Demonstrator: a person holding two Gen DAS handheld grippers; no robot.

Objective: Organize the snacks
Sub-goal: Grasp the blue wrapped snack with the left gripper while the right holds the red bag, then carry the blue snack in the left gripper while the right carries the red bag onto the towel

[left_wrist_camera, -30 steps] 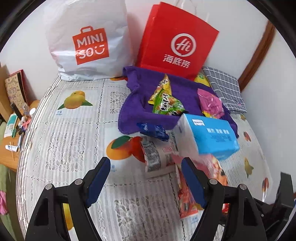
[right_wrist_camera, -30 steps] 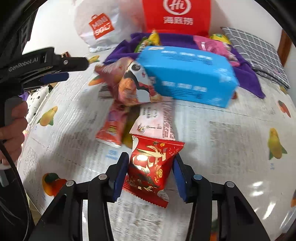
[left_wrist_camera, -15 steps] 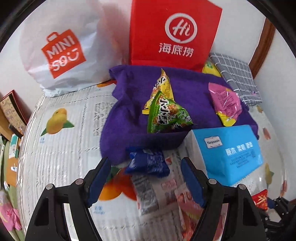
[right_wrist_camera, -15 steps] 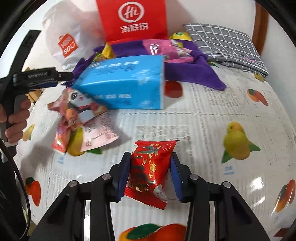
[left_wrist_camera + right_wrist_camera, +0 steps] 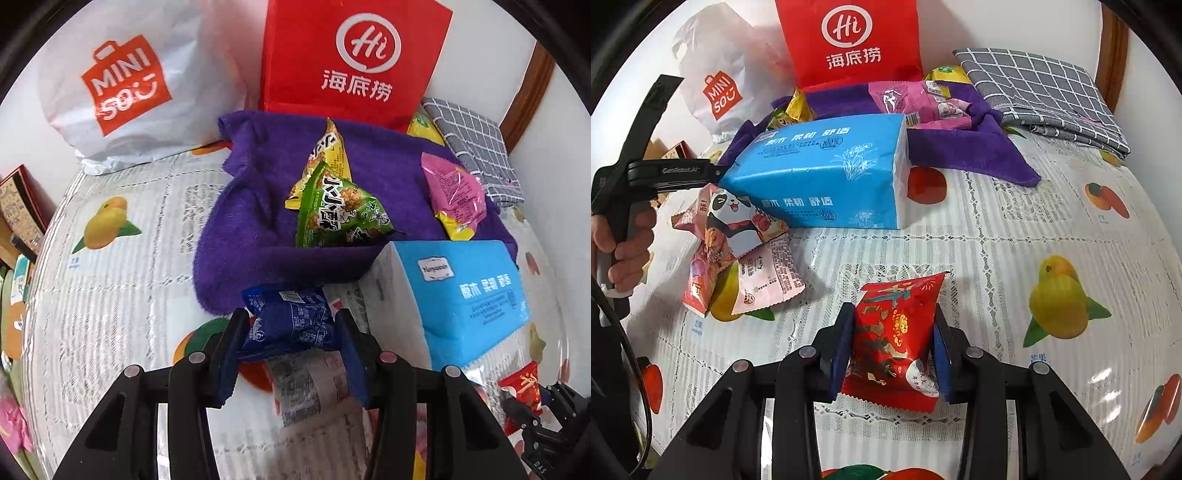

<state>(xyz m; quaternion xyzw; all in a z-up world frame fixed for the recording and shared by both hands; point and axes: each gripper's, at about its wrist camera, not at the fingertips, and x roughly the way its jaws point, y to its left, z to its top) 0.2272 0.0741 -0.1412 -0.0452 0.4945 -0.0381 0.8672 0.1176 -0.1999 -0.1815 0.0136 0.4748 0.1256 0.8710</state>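
Observation:
My left gripper (image 5: 290, 332) is shut on a dark blue snack packet (image 5: 288, 321) at the near edge of the purple towel (image 5: 251, 225). On the towel lie a green packet (image 5: 336, 214), a yellow packet (image 5: 328, 155) and a pink packet (image 5: 454, 195). My right gripper (image 5: 892, 339) is shut on a red snack packet (image 5: 894, 332) and holds it over the tablecloth. A panda packet (image 5: 738, 221) and pink-white packets (image 5: 764, 277) lie in a heap left of the right gripper, beside the blue tissue pack (image 5: 827, 173).
A red Hi paper bag (image 5: 354, 59) and a white Miniso bag (image 5: 125, 81) stand at the back against the wall. A grey checked cloth (image 5: 1041, 96) lies at the back right. The left gripper's handle and hand (image 5: 628, 229) show at the left of the right wrist view.
My left gripper moved forward to the blue packet and closed on it. My right gripper lifted the red packet and swung right, away from the heap.

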